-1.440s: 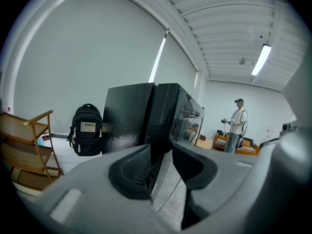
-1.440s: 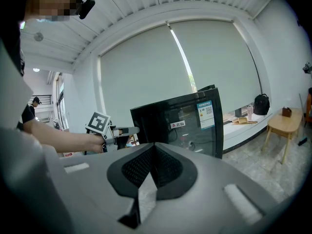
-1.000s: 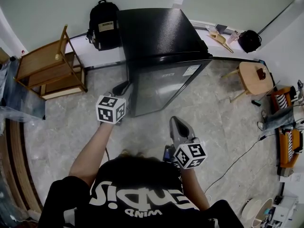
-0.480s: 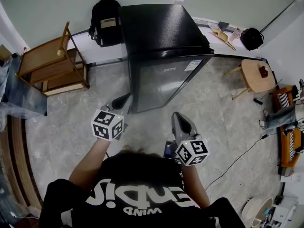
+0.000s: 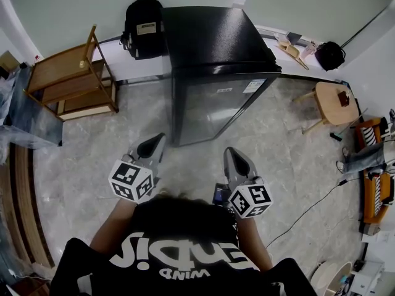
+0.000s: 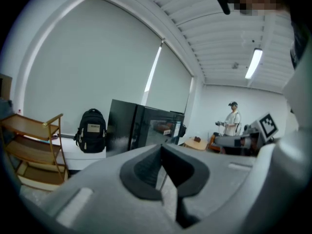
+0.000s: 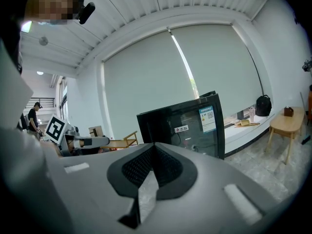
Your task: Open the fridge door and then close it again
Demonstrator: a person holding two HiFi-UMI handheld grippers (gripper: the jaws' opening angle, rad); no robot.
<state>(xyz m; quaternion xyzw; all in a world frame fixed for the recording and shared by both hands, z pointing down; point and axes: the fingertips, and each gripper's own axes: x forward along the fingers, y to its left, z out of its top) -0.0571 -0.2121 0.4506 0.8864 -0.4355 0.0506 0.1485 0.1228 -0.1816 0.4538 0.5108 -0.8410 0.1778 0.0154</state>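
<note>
Above grey floor (image 5: 86, 159) facing the fridge (image 5: 216, 42) (door shut), both hand-held grippers (image 5: 157, 139) (image 5: 228, 151) are closed, empty.

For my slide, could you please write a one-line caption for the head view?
A person faces the closed black fridge, left gripper and right gripper shut and empty, backpack beside it.

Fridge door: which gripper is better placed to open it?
Left, marginally: the left gripper sits near the left edge of the fridge door; the right gripper faces its flat front. Both shut, empty.
</note>
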